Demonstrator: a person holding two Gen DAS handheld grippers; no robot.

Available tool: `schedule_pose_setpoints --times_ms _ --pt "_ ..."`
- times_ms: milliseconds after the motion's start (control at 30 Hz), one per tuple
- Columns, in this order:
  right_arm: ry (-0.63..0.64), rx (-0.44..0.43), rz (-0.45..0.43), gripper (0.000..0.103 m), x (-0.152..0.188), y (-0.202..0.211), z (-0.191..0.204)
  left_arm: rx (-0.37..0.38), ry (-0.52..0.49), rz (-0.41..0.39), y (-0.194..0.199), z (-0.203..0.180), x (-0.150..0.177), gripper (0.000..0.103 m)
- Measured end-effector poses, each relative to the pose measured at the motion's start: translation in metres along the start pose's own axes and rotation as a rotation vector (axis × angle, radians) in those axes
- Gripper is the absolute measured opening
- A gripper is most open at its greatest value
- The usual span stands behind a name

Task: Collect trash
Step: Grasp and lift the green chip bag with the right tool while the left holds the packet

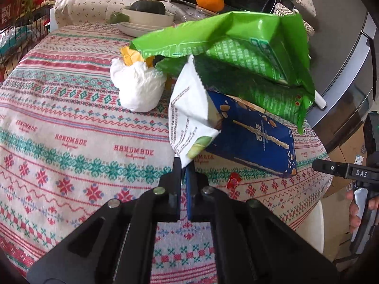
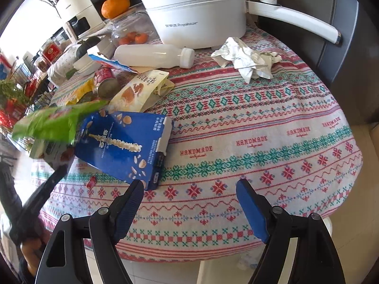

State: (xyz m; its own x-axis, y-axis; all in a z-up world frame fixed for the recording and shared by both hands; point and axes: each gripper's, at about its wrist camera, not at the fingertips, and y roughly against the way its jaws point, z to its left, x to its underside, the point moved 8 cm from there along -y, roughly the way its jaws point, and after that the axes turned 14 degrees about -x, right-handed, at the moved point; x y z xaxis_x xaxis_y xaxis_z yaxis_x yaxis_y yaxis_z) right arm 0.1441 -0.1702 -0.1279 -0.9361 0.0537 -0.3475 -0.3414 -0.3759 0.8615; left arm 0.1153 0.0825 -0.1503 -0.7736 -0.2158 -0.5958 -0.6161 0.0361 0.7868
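Trash collection, early stage: one wrapper in hand, most litter still on the surface.

We record the left tool [image 1: 183, 165] clamped together on the corner of a green-and-white wrapper [image 1: 227, 54], lifted clear above the blue snack box [image 2: 123, 146]; we judge this the first pick, as no bin or bag shows. The right tool [image 2: 189, 187] hangs just in front of the blue box with its jaws apart and empty. Left to collect, by our count: behind the box, a cream snack pouch [image 2: 142, 90], a red can [image 2: 105, 80], a fallen white bottle [image 2: 151, 55]; well right of it, crumpled paper [image 2: 246, 59]; left of it, a white wad [image 1: 138, 85]. The surface [image 2: 260, 130] is round, under a patterned cloth; beyond the box stand a white electric pot [image 2: 194, 16] and an orange [image 2: 115, 6].
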Motion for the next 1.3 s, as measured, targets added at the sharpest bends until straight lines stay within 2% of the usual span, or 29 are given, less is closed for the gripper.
schedule_pose_setpoints --times_ms 233,367,433,500,567,633,733,833,1033,1200,1300 --pt "0.089 -0.008 0.023 0.082 -0.003 -0.020 0.026 0.022 -0.066 0.038 0.030 0.011 0.002 0.003" --pt "0.070 -0.029 0.015 0.082 -0.011 -0.026 0.037 0.006 -0.124 0.030 0.044 0.024 -0.007 0.003" --pt "0.058 -0.038 -0.004 0.082 -0.016 -0.025 0.043 0.048 -0.090 0.032 0.046 0.028 -0.009 0.003" --pt "0.040 -0.061 -0.018 0.082 -0.021 -0.023 0.053 0.126 -0.073 0.050 0.043 0.023 -0.004 0.003" --pt "0.019 -0.120 -0.025 0.083 -0.024 -0.021 0.069 0.215 -0.085 0.077 0.039 0.006 0.003 0.003" --pt "0.004 -0.177 -0.032 0.083 -0.027 -0.020 0.084 0.257 -0.125 0.105 0.035 -0.013 0.014 0.003" --pt "-0.010 -0.236 -0.052 0.083 -0.031 -0.016 0.102 0.249 -0.170 0.116 0.035 -0.030 0.024 0.003" --pt "-0.034 -0.273 -0.065 0.082 -0.032 -0.014 0.108 0.224 -0.172 0.102 0.040 -0.029 0.021 0.003" --pt "-0.081 -0.223 -0.060 0.082 -0.029 -0.021 0.087 0.151 -0.097 0.092 0.045 0.009 0.016 0.003" --pt "-0.073 -0.226 0.029 0.082 -0.012 -0.041 0.092 0.121 -0.056 0.120 0.037 0.033 0.023 0.003" --pt "-0.104 -0.237 0.097 0.082 0.004 -0.057 0.098 0.118 -0.049 0.137 0.036 0.034 0.026 0.003"
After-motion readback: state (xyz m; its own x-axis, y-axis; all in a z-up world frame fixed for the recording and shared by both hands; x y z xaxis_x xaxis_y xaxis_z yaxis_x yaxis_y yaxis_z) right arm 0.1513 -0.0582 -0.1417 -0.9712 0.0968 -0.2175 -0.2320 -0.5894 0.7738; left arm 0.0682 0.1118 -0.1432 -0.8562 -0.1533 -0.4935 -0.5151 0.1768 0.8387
